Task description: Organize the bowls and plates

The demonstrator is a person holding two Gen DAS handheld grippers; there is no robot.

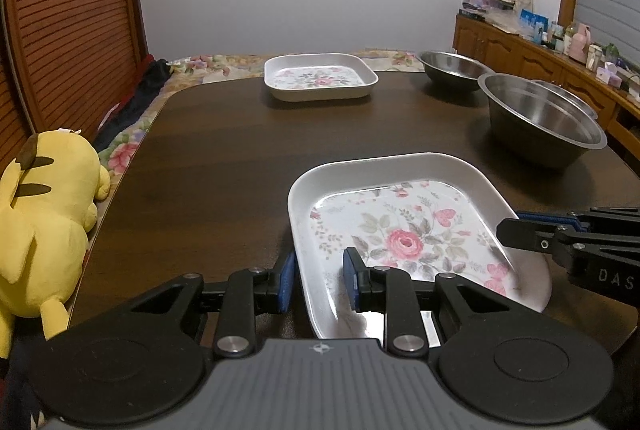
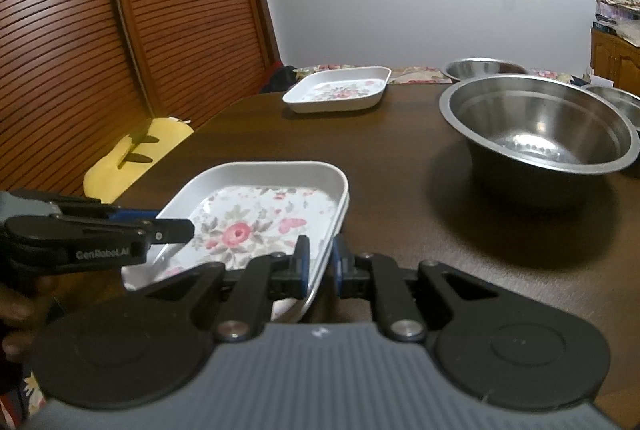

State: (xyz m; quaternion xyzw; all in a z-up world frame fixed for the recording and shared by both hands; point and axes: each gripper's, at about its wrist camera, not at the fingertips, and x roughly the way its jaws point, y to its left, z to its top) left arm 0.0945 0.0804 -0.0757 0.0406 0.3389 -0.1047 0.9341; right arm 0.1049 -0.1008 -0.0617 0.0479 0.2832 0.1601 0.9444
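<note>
A white square floral plate (image 1: 404,230) lies near the front of the dark wooden table (image 1: 240,166). It also shows in the right wrist view (image 2: 256,214), where it seems to rest on a second plate beneath. My left gripper (image 1: 319,280) straddles its left rim, one finger outside, one inside, with a gap on the outer side. My right gripper (image 2: 319,266) is shut on its right rim. A second floral plate (image 1: 320,76) sits at the far side. Three steel bowls stand at the right: a large one (image 1: 544,118), one behind it (image 1: 452,68), one partly hidden (image 1: 568,94).
A yellow plush toy (image 1: 44,230) lies off the table's left edge on a floral-covered seat. A slatted wooden door (image 1: 68,18) is at the left. A wooden sideboard (image 1: 520,50) with clutter runs along the right wall.
</note>
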